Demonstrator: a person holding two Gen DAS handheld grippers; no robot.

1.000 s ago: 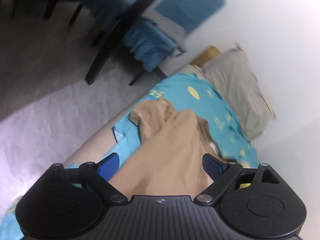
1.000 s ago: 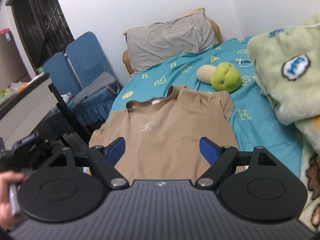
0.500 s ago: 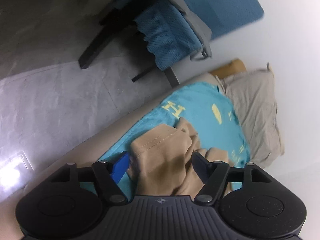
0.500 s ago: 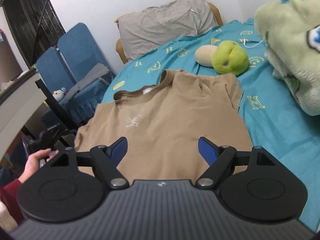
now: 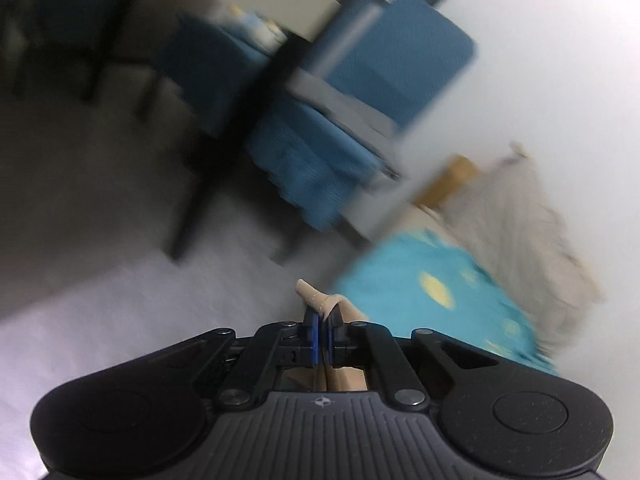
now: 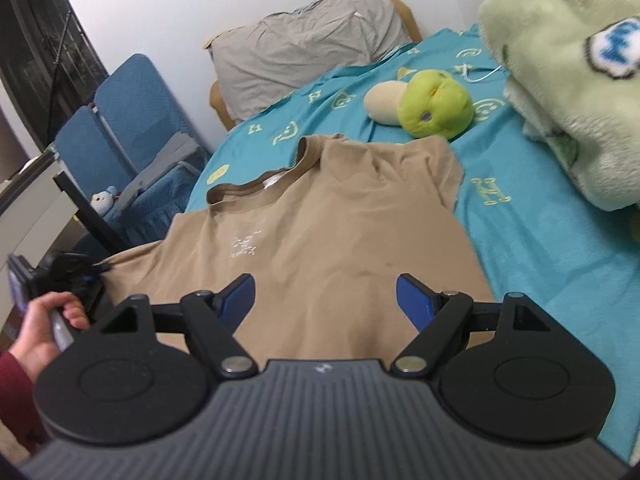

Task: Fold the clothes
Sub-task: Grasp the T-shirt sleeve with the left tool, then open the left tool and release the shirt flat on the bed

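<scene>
A tan T-shirt (image 6: pixel 320 232) lies face up on the turquoise bed sheet (image 6: pixel 532 240), collar toward the pillow. My right gripper (image 6: pixel 325 298) is open and hovers over the shirt's lower middle. My left gripper (image 5: pixel 322 322) is shut on the shirt's left sleeve (image 5: pixel 318 300), whose hem sticks out past the blue pads. In the right wrist view the left gripper (image 6: pixel 64 276) sits at the shirt's left edge, held by a hand. The left wrist view is blurred by motion.
A grey pillow (image 6: pixel 304 52) lies at the bed head. A green plush toy (image 6: pixel 436 104) and a cream one lie beyond the shirt. A green fleece blanket (image 6: pixel 568 72) is piled at the right. Blue chairs (image 6: pixel 132 120) and a dark table leg stand left of the bed.
My left gripper has shut on the shirt's sleeve and is swinging, blurring its view. My right gripper has moved closer over the shirt and stays open.
</scene>
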